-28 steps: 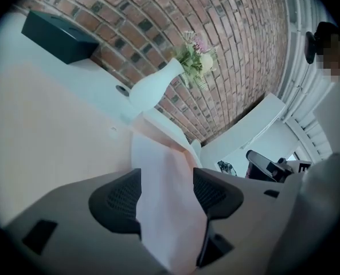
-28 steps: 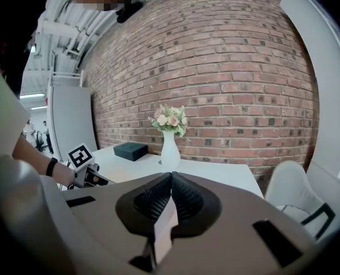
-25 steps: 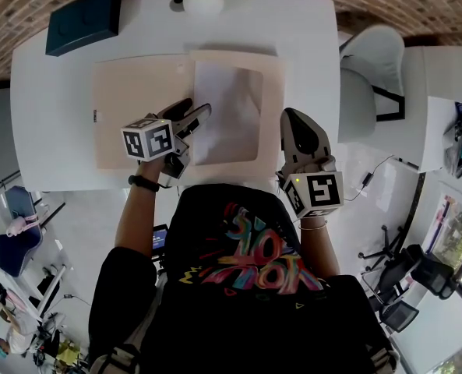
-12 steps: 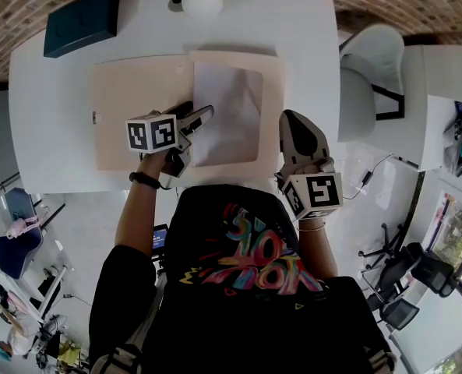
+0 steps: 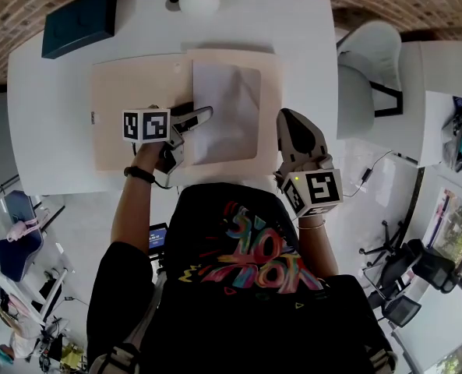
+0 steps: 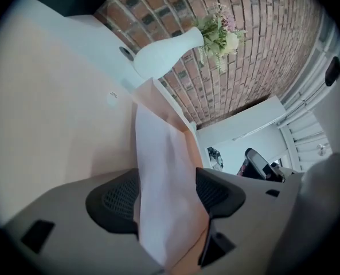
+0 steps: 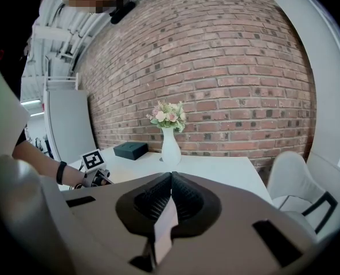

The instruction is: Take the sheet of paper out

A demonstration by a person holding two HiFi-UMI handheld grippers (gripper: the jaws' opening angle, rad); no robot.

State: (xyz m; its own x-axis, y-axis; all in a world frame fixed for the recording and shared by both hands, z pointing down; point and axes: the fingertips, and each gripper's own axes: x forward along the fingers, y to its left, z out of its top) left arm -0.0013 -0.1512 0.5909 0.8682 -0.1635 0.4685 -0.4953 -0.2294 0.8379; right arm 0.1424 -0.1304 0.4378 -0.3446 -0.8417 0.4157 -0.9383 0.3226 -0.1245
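No legible text or labels

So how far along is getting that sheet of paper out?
Done: the tan folder lies open, the white sheet exposed on its right half. In hand: the right gripper is shut on the folder's right edge; the left gripper has open jaws around the sheet's left edge, not pressing it. To do: grip the sheet and pull it clear.
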